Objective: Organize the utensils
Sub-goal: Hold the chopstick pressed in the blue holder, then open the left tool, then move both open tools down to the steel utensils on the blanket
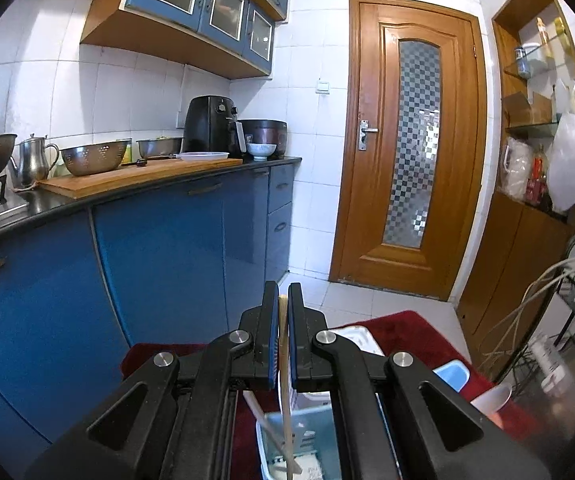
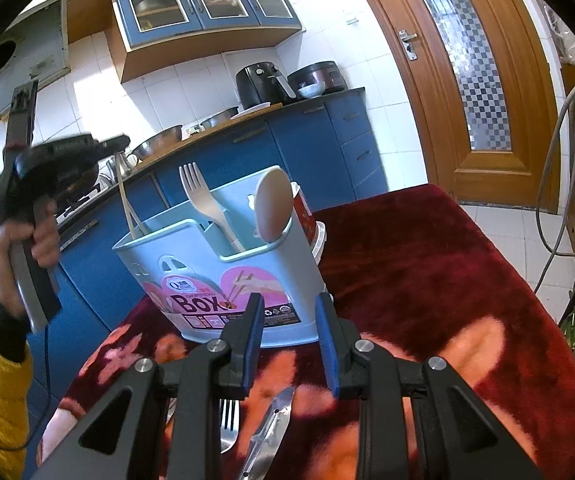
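With the left gripper (image 1: 284,320) clamped on a wooden chopstick (image 1: 286,412) whose tip already dips into the blue utensil box (image 2: 223,276) on the red cloth (image 2: 427,272), lower it straight before releasing, while the right gripper (image 2: 289,340) waits half-open, empty, above a metal fork (image 2: 229,426).

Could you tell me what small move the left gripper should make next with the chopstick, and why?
Probably lower it a little and then open. The left gripper is shut on a chopstick whose lower end already reaches into the light blue utensil box, beside another chopstick standing there. The right gripper waits open near the box, holding nothing.
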`<state>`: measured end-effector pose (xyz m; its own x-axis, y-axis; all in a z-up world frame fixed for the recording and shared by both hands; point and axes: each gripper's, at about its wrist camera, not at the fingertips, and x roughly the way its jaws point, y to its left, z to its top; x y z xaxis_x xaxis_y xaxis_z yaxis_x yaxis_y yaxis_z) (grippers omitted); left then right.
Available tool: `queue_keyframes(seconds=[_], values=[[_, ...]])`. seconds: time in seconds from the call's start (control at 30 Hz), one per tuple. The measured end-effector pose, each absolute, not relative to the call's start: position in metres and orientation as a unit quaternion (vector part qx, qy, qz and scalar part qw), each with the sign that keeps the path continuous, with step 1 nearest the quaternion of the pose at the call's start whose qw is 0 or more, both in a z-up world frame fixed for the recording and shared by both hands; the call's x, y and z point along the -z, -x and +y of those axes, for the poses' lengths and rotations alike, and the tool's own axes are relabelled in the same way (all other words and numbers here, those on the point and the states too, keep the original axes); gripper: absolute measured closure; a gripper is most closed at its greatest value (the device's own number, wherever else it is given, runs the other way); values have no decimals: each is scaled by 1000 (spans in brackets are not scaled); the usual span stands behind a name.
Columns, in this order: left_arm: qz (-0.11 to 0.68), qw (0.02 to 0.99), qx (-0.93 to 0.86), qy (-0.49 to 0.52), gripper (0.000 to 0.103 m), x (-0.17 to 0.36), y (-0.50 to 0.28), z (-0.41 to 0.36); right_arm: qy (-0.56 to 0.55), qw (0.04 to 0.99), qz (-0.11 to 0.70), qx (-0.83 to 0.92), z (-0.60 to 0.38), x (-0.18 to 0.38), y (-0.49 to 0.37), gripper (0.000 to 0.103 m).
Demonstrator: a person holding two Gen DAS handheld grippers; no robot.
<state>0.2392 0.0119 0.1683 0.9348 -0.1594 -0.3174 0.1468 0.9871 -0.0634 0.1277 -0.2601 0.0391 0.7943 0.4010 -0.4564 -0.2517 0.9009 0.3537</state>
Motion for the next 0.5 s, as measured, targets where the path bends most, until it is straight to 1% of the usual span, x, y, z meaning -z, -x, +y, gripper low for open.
queue_keyframes(seconds=[0.1, 0.17, 0.3, 0.43, 0.5], values=[[139, 987, 75, 33, 101, -164, -225, 13, -139, 938, 265, -175, -260, -43, -124, 74], [140, 987, 73, 40, 101, -162, -224, 16, -138, 939, 262, -176, -259, -45, -121, 74], [161, 983, 72, 50, 101, -150, -224, 20, -137, 939, 259, -179, -257, -48, -116, 74], [199, 975, 78, 64, 101, -136, -222, 27, -138, 939, 261, -180, -257, -51, -112, 68], [209, 973, 76, 69, 93, -133, -219, 30, -138, 939, 260, -177, -257, -53, -109, 68]])
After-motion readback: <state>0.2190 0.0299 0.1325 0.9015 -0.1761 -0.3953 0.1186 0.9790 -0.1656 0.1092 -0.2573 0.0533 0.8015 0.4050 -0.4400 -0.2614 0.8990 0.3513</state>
